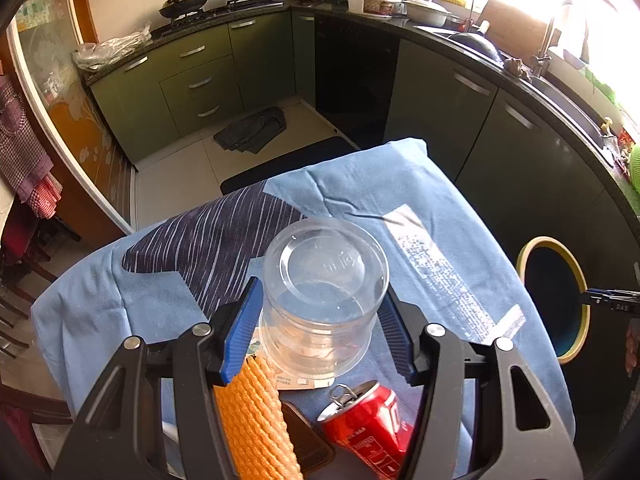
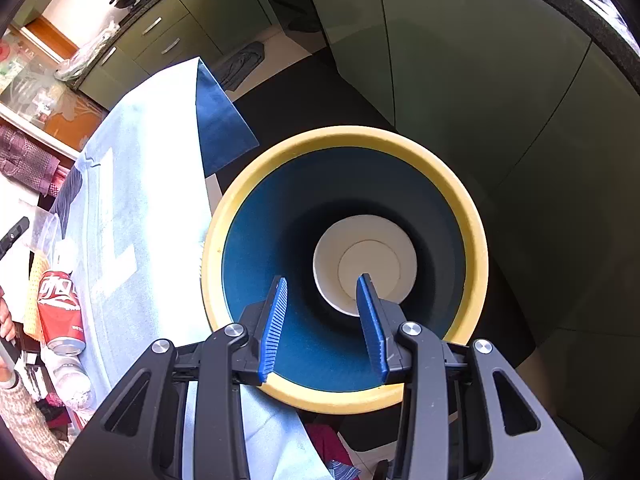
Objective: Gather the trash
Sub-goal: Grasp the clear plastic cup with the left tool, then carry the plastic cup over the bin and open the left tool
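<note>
In the left wrist view my left gripper (image 1: 320, 300) is shut on a clear plastic cup (image 1: 324, 300), held upside down just above the blue cloth-covered table (image 1: 440, 208). Below it lie a red soda can (image 1: 368, 424), an orange foam net sleeve (image 1: 256, 420) and a dark flat object (image 1: 308, 440). In the right wrist view my right gripper (image 2: 324, 280) is open and empty above the mouth of a blue bin with a yellow rim (image 2: 472, 216). A white paper cup (image 2: 364, 264) lies at the bin's bottom. The can (image 2: 60, 312) shows at far left.
The bin (image 1: 556, 300) stands right of the table, against dark green cabinets (image 1: 440, 96). A dark mat (image 1: 288, 160) and a grey rag (image 1: 252, 128) lie on the floor beyond the table. Counters with pots and a sink run along the back and right.
</note>
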{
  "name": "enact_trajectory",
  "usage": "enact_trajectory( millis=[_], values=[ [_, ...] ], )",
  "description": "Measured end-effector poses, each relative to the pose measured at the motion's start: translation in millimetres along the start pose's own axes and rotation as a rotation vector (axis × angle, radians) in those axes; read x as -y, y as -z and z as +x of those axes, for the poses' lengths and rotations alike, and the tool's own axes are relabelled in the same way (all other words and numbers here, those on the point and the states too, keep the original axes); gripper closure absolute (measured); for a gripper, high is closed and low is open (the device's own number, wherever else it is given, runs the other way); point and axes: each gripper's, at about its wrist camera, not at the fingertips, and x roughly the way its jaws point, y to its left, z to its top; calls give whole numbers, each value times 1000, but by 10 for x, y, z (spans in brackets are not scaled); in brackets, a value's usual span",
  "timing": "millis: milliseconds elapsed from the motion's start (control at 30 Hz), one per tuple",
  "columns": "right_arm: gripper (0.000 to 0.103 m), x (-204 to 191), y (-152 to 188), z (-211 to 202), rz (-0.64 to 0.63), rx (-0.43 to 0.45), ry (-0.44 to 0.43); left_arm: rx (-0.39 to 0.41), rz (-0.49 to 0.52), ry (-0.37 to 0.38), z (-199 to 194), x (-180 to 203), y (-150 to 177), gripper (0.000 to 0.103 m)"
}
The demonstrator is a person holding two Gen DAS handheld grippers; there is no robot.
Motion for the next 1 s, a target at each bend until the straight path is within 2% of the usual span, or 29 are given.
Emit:
enact_trajectory(
  millis=[100, 233, 467, 533, 800, 1000],
  values=[
    [66, 9, 25, -63, -10, 12, 2, 20, 33, 35, -141, 199, -31, 48],
    [66, 48, 77, -167, -20, 31, 13, 20, 90, 120, -284, 632, -24, 48],
    [66, 265, 197, -440, -19, 91, 56, -19, 221, 304, -380, 1745, 49, 47],
    [66, 376, 257, -528, -14, 108, 64, -29, 261, 333, -351, 2076, 54, 47],
    [66, 797, 527, -759, 12, 144, 67, -63, 378, 343, 76, 3219, 48, 47],
    [66, 999, 647, -786, 24, 145, 64, -92, 417, 316, 443, 3684, 84, 45]
  ],
)
